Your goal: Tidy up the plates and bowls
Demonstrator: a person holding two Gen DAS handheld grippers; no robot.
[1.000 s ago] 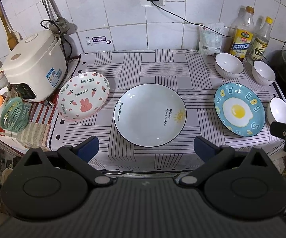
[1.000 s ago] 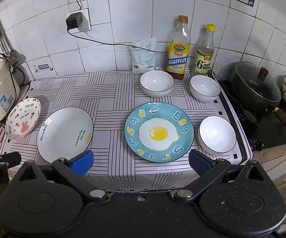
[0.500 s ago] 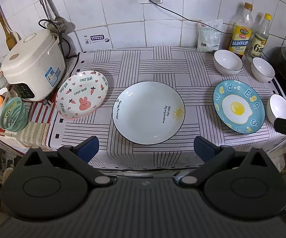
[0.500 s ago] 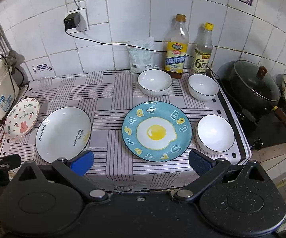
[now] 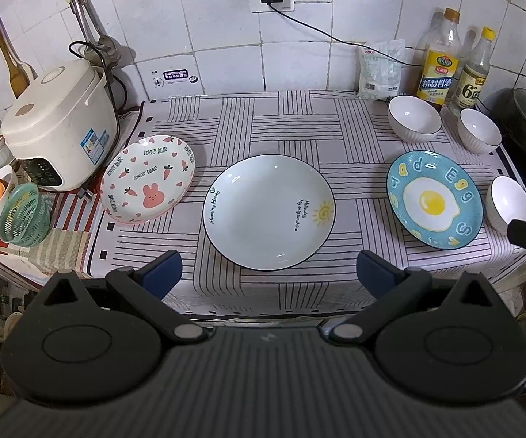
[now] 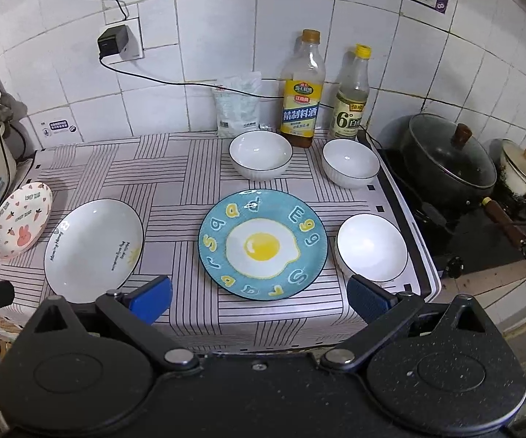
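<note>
Both claws, left gripper (image 5: 268, 272) and right gripper (image 6: 259, 294), gape wide and empty from my end; nothing stacked, three plates and three bowls all separate.

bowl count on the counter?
3, all white: one at the back by the cooking wine bottle, one back right, one right of the egg plate. None appear hidden.

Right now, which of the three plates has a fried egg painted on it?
The blue plate, rightmost of the three, beside a white bowl. The middle white plate shows a small sun; the pink plate shows a rabbit and carrots.
</note>
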